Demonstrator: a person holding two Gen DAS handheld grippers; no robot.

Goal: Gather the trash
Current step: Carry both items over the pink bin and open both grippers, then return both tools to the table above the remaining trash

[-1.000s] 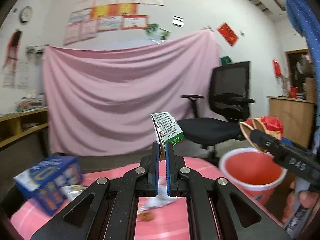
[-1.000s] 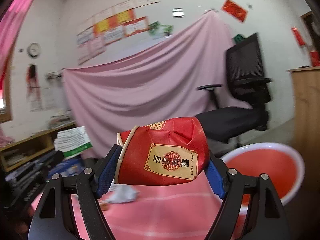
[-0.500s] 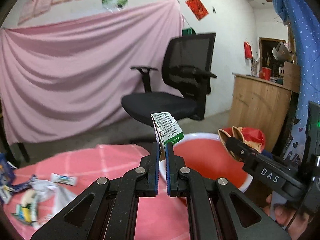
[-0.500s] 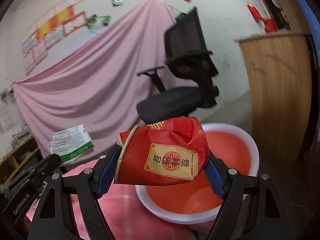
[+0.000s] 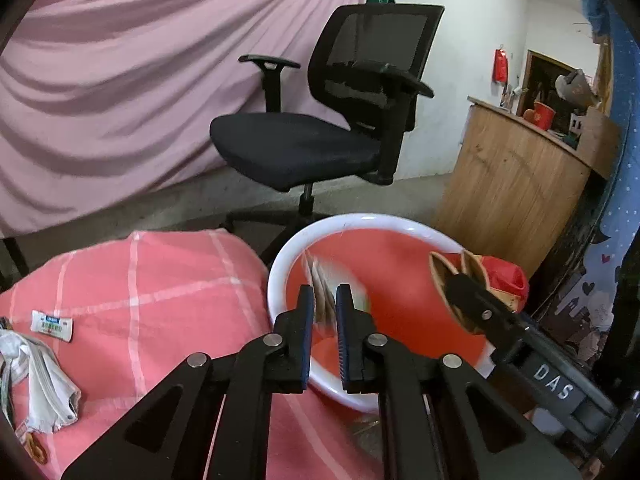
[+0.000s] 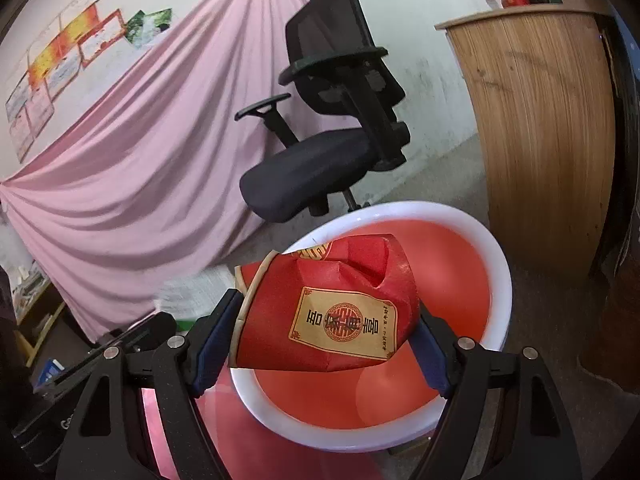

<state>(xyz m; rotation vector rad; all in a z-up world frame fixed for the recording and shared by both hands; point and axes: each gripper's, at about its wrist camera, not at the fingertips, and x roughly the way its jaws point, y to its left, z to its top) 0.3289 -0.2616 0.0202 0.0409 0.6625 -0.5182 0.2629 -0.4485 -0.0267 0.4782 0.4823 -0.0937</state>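
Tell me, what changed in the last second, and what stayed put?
Both grippers swung from the table over the red basin. The left gripper has just been opening, letting its paper packet slip out blurred. The right gripper still clamps the crushed red cup.

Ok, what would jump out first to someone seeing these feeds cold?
The crushed red paper cup clamped in the right claw, hanging over the white-rimmed red basin. Next, the blurred paper in the barely parted left claw, also above the basin. Behind both stands a black office chair.
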